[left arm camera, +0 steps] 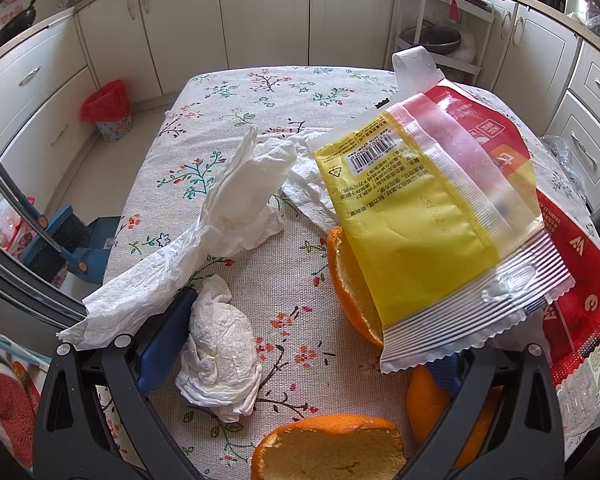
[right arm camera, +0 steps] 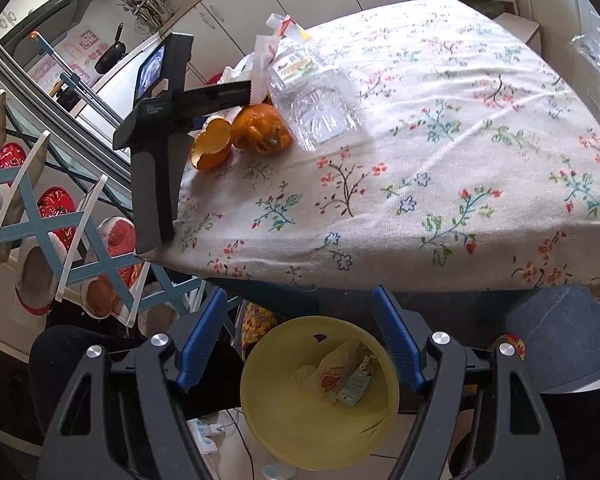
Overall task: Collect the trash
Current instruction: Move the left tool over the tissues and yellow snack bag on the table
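Observation:
My left gripper (left arm camera: pixel 306 356) stands open low over the floral tablecloth (left arm camera: pixel 236 92). A crumpled white tissue (left arm camera: pixel 220 360) lies just inside its left finger. A long tissue (left arm camera: pixel 236 200) drapes over that finger. Orange peels (left arm camera: pixel 352 280) lie around, and a yellow-and-red wrapper (left arm camera: pixel 420 216) covers the right finger's tip. My right gripper (right arm camera: pixel 300 340) is open and holds nothing, off the table's near edge above a yellow bin (right arm camera: pixel 272 412) with wrappers (right arm camera: pixel 336 372) inside. In the right wrist view, orange peels (right arm camera: pixel 262 128) and a clear plastic tray (right arm camera: pixel 320 112) lie by the left gripper's body (right arm camera: pixel 156 152).
A red-lined waste bin (left arm camera: pixel 106 110) and a blue broom with dustpan (left arm camera: pixel 72 248) stand on the floor left of the table. White cabinets (left arm camera: pixel 260 12) and a wire cart (left arm camera: pixel 440 32) lie beyond. A blue rack of slippers (right arm camera: pixel 40 220) is beside the table's near corner.

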Motion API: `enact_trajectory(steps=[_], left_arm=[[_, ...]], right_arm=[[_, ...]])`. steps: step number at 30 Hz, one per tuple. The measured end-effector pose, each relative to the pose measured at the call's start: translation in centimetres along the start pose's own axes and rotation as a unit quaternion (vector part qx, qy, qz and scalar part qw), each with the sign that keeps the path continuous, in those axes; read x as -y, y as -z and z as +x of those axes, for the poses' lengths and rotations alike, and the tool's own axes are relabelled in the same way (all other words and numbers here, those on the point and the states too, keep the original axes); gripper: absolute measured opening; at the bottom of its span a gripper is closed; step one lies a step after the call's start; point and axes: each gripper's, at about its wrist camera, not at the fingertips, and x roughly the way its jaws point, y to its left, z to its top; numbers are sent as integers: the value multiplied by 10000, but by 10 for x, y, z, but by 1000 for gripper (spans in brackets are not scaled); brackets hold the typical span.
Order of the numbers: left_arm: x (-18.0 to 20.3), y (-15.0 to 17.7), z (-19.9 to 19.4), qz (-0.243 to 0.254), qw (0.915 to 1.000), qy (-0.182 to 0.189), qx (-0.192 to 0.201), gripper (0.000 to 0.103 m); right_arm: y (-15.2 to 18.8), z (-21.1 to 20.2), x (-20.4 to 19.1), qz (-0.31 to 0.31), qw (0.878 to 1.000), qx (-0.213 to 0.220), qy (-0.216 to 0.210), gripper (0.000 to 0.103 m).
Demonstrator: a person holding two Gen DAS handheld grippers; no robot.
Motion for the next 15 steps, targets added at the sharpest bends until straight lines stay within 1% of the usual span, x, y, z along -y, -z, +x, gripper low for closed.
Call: enact_trajectory(steps=[4,10,15], left_arm=[[0,0,0,1,10000,-1,-1,96],[0,0,0,1,10000,-2,-3,96],[0,0,0,2,10000,-8,-4,96]], right_arm=[[0,-7,-7,-161,9996,203,119,76],[0,-16,-11,-401,9978,433,288,76],[-4,-16,-3,-306,9981,459,282,76]])
